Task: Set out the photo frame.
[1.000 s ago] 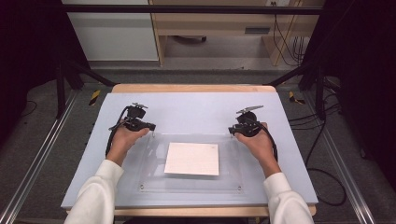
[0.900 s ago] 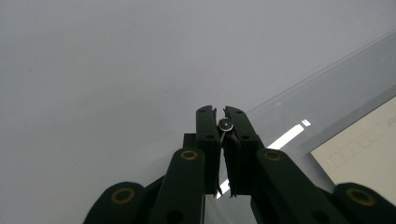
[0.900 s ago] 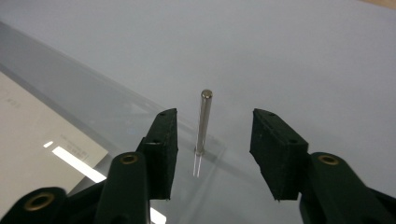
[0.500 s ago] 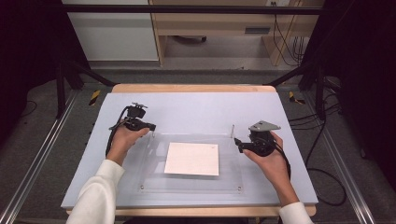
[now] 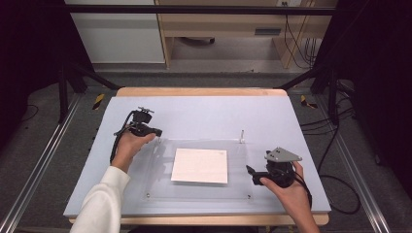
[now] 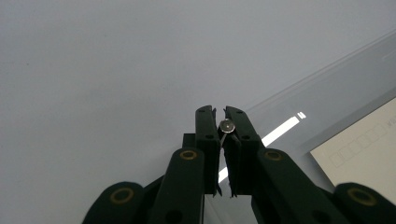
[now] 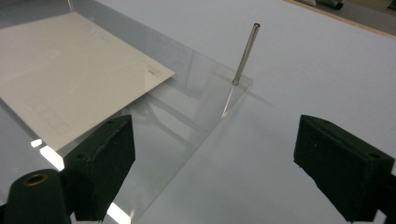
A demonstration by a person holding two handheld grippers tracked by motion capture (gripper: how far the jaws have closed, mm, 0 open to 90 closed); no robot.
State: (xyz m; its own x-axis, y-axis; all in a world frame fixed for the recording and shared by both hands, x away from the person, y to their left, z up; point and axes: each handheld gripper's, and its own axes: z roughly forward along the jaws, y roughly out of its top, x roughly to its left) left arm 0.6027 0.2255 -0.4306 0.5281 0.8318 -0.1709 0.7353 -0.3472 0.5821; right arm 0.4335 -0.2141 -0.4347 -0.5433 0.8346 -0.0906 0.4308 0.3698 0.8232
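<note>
- Pale blue board covers your table [image 5: 204,114], with a wooden edge at the far side and dark floor all around.
- On it lies a clear plastic sheet [image 5: 194,189], and a white paper [image 5: 199,165] sits at its middle.
- Your left gripper [image 5: 156,133] is at the sheet's far left corner. In the left gripper view its jaws are nearly together, clamped on a thin metal pin [image 6: 227,125] seen end-on between the tips.
- Your left hand [image 5: 129,145] rests on the board beside that corner.
- Your right gripper [image 5: 249,171] sits by the sheet's right edge, pointing toward the paper. Its jaws have just been opening and now stand wide, with nothing between them.
- A second pin [image 7: 244,50] stands upright at the sheet's far right corner, well apart from your right gripper's pads [image 7: 103,163].
</note>
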